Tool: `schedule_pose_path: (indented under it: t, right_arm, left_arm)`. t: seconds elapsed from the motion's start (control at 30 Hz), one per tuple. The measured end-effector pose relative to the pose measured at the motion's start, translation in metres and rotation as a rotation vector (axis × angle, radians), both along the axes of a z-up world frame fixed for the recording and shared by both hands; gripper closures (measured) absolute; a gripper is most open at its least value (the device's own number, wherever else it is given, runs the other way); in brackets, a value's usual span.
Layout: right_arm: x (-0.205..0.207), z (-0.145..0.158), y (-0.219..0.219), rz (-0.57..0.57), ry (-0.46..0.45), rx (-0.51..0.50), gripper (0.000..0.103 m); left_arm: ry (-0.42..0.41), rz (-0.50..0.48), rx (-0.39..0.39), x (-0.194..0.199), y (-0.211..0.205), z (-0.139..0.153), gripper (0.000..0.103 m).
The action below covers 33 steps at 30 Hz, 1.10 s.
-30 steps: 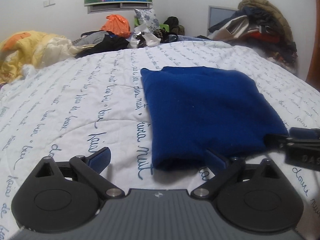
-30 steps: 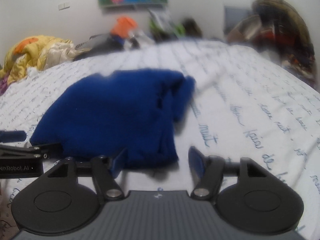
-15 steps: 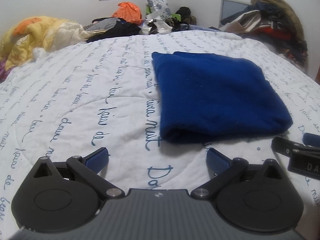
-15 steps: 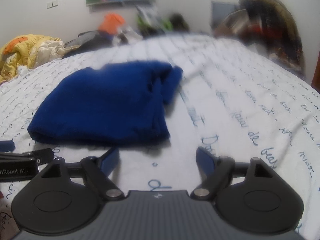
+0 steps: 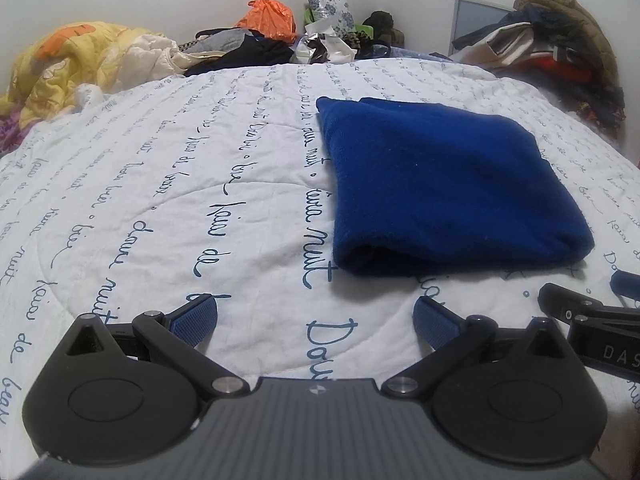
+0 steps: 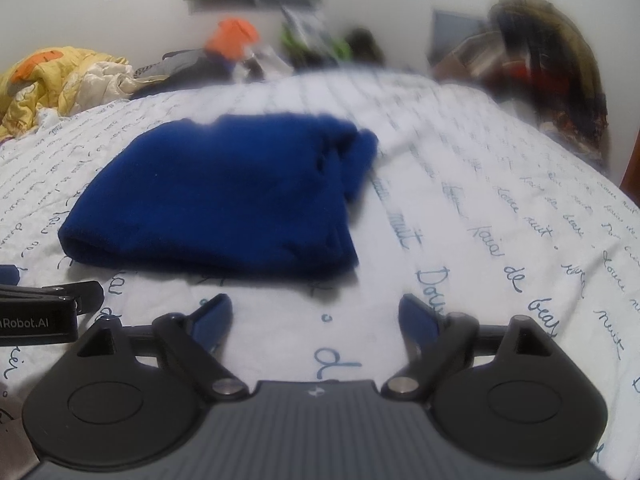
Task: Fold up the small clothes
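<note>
Your left gripper (image 5: pixel 316 318) has its fingers spread wide at the bottom of the frame, holding nothing, over the white quilt (image 5: pixel 160 200). Your right gripper (image 6: pixel 316 316) is spread the same way, empty. The folded blue cloth (image 5: pixel 448 188) lies just beyond both, centre right in the left view, touching neither.

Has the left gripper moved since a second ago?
Yes. The left gripper has backed away from the blue garment; bare bedsheet now shows between them.
</note>
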State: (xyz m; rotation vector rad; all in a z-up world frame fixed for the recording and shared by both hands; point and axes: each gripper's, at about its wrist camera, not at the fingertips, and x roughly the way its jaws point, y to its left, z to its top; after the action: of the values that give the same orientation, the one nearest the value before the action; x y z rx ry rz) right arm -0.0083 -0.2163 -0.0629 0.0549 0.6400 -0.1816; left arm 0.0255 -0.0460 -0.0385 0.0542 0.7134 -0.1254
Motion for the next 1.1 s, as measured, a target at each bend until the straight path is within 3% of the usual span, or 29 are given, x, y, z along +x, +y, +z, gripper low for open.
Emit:
schedule_pose_path:
  t: [0.3, 0.63, 1.1]
  right_arm:
    - [0.0027, -0.0018, -0.0011, 0.005, 0.011, 0.005, 0.002]
    - [0.0027, -0.0022, -0.0011, 0.001, 0.012, 0.000, 0.001]
    - [0.0013, -0.0029, -0.0023, -0.006, 0.015, 0.011, 0.000]
  left_arm:
    - [-0.001, 0.000, 0.000, -0.0001, 0.0001, -0.0002, 0.000]
    - [0.032, 0.004, 0.004, 0.0033, -0.0008, 0.0015, 0.000]
    - [-0.025, -0.002, -0.002, -0.0045, 0.0006, -0.0018, 0.000]
